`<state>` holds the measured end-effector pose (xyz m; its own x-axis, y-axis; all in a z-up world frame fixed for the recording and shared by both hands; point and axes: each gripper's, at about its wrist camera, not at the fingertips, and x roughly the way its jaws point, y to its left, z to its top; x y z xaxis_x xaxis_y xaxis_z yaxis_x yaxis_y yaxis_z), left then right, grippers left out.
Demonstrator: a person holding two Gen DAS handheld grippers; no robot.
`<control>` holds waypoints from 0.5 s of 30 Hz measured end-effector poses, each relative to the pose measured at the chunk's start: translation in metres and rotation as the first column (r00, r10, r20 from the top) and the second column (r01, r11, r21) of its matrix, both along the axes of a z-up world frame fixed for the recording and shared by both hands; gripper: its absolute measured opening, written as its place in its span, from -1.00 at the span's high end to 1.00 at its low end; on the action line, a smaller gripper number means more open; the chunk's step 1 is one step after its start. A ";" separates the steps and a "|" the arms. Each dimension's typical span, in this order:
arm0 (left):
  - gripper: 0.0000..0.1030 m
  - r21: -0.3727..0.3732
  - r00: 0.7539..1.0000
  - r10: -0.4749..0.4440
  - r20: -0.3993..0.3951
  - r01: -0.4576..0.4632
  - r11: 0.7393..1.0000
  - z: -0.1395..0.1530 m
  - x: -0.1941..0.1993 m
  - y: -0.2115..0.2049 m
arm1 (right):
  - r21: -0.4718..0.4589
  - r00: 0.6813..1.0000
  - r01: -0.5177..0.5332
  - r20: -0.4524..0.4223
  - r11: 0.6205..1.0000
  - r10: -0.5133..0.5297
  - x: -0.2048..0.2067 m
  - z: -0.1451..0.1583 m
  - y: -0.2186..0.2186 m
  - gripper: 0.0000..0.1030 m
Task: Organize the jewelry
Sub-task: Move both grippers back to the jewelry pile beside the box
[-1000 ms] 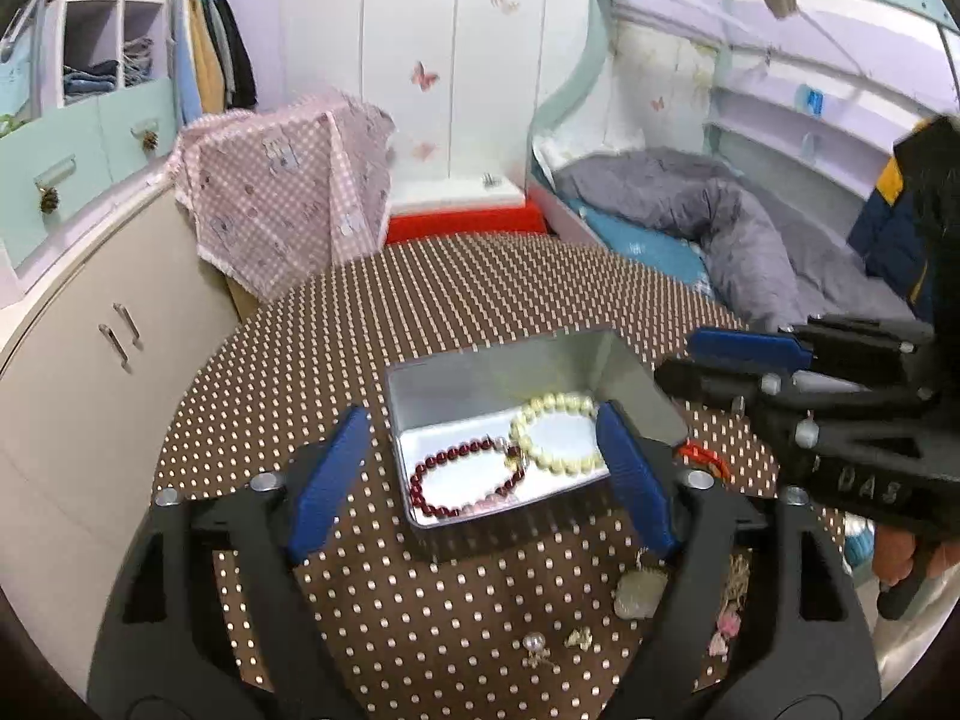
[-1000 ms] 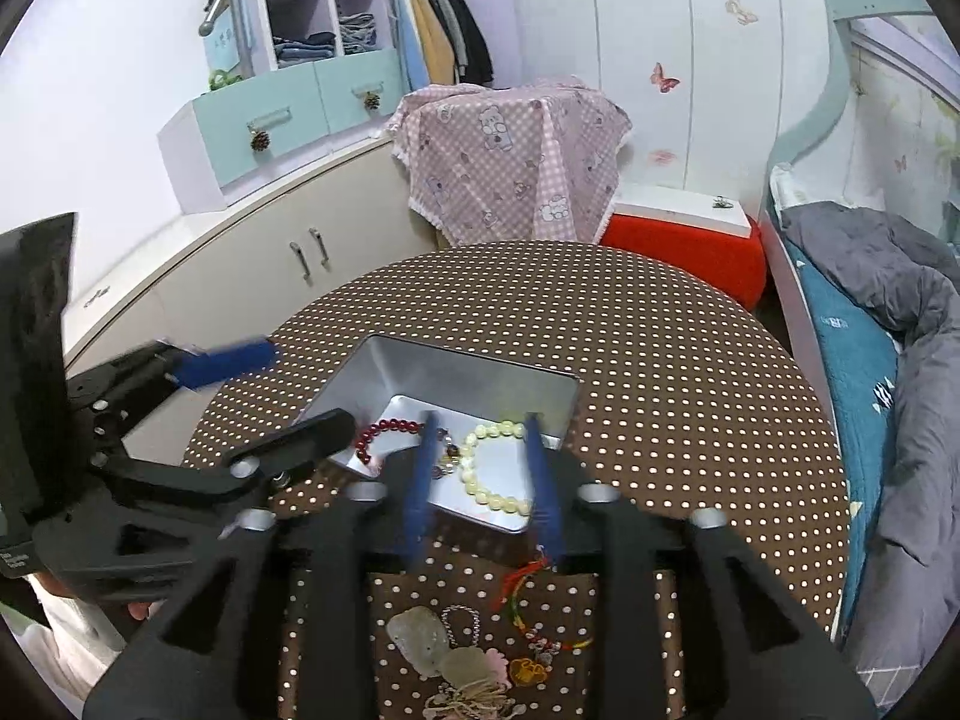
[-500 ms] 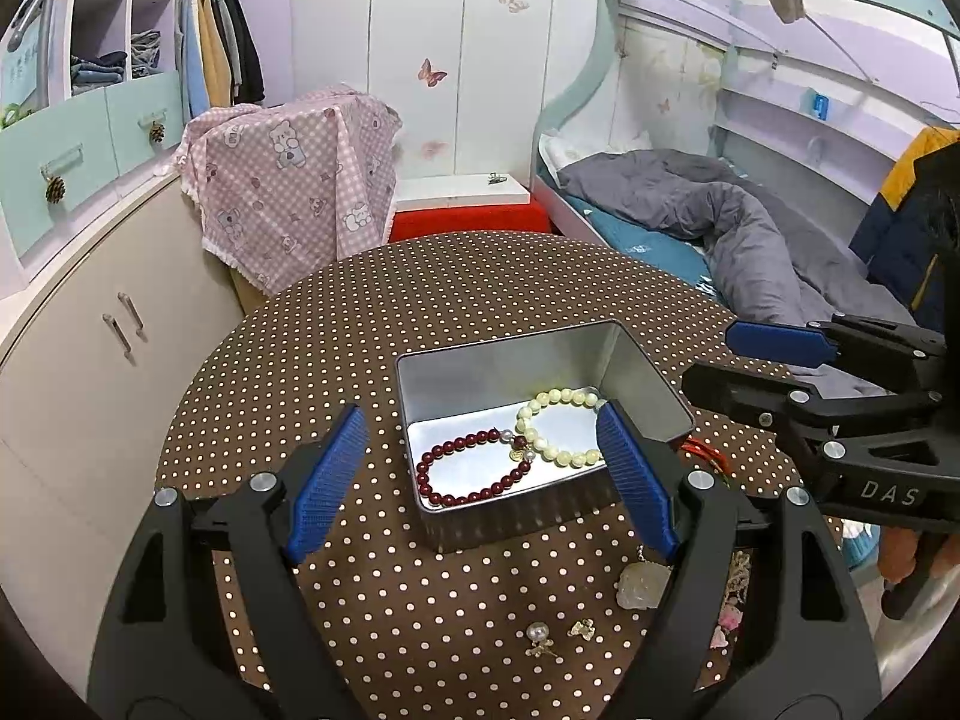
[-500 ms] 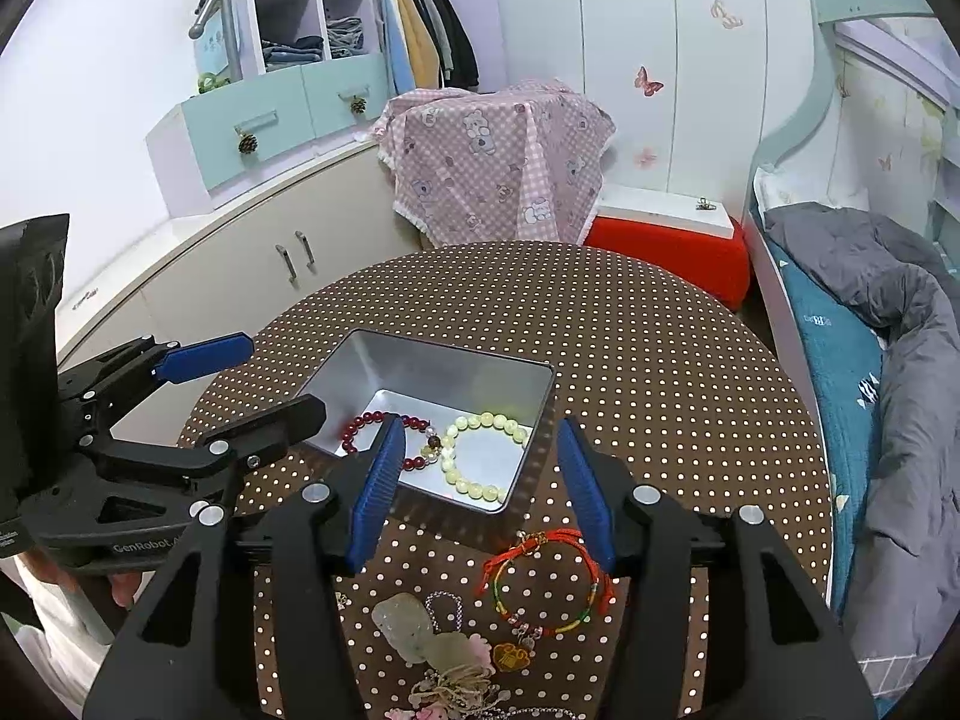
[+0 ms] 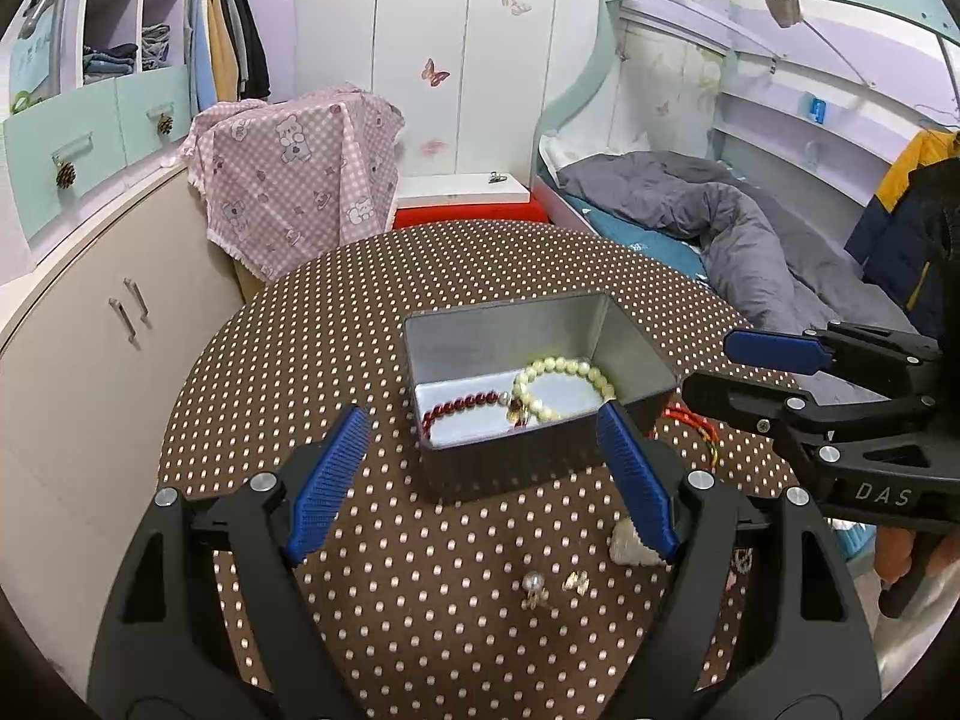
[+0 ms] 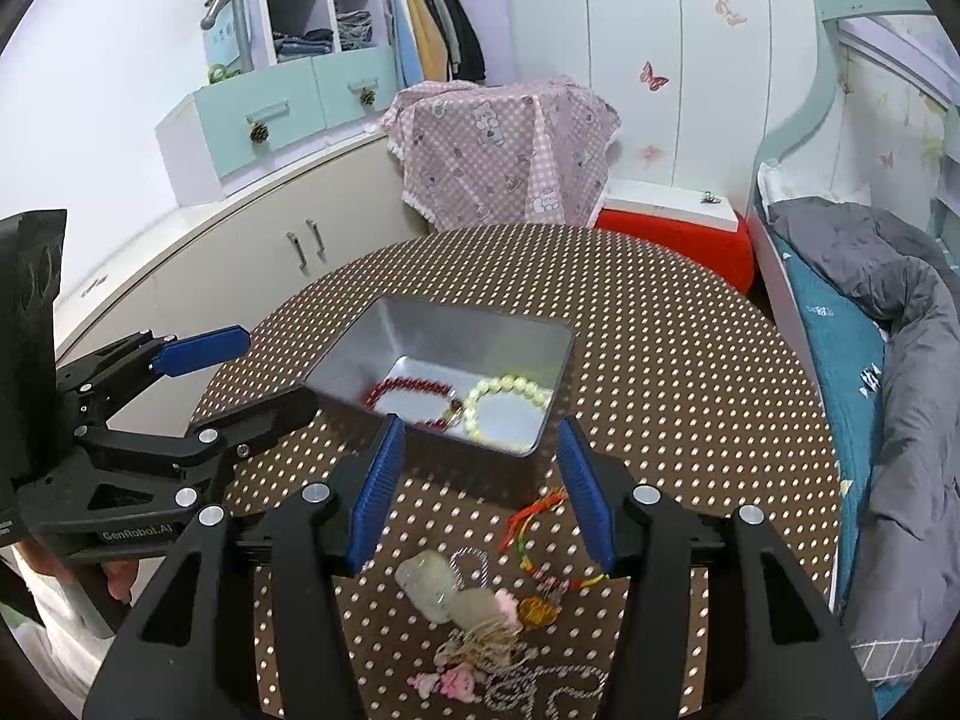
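We see brown white-dotted tablecloth [image 5: 288,360], silver tin [image 5: 630,348] at frame center, dark-red bracelet [image 5: 462,405], pale-yellow bracelet [image 5: 564,367], blue gripper pads [image 5: 327,483].

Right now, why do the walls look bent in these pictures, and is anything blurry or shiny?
In both wrist views the fisheye lens bows the wardrobe doors and leaves dark corners. In the left wrist view the tin and its beads look sharp, and its metal walls show soft glare. In the right wrist view the tin casts a shadow on the dotted tablecloth.

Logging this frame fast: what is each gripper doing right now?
Left gripper: open, holding nothing, before the tin.
Right gripper: open, holding nothing, over the red cord bracelet.
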<state>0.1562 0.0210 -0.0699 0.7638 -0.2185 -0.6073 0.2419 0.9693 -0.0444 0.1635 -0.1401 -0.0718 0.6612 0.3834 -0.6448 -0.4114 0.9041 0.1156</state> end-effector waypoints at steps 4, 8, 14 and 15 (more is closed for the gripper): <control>-0.51 -0.004 1.000 0.022 -0.020 -0.022 1.000 -0.008 -0.011 0.010 | 0.010 0.999 -0.033 -0.029 0.999 0.033 -0.007 -0.008 0.007 0.04; -0.51 -0.010 0.998 0.041 -0.040 -0.041 0.999 -0.016 -0.021 0.021 | 0.013 0.994 -0.083 -0.067 0.996 0.084 -0.013 -0.018 0.021 0.08; -0.51 -0.014 0.995 0.069 -0.067 -0.071 0.997 -0.028 -0.031 0.036 | -0.017 0.981 -0.146 -0.128 0.989 0.143 -0.022 -0.039 0.043 0.29; -0.51 -0.016 0.994 0.076 -0.073 -0.078 0.997 -0.030 -0.033 0.039 | -0.019 0.980 -0.150 -0.135 0.988 0.146 -0.024 -0.041 0.044 0.31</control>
<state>0.1233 0.0603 -0.1000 0.7334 -0.1724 -0.6576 0.1620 0.9838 -0.0772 0.1396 -0.0956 -0.1128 0.5065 0.4508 -0.7350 -0.5240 0.8379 0.1529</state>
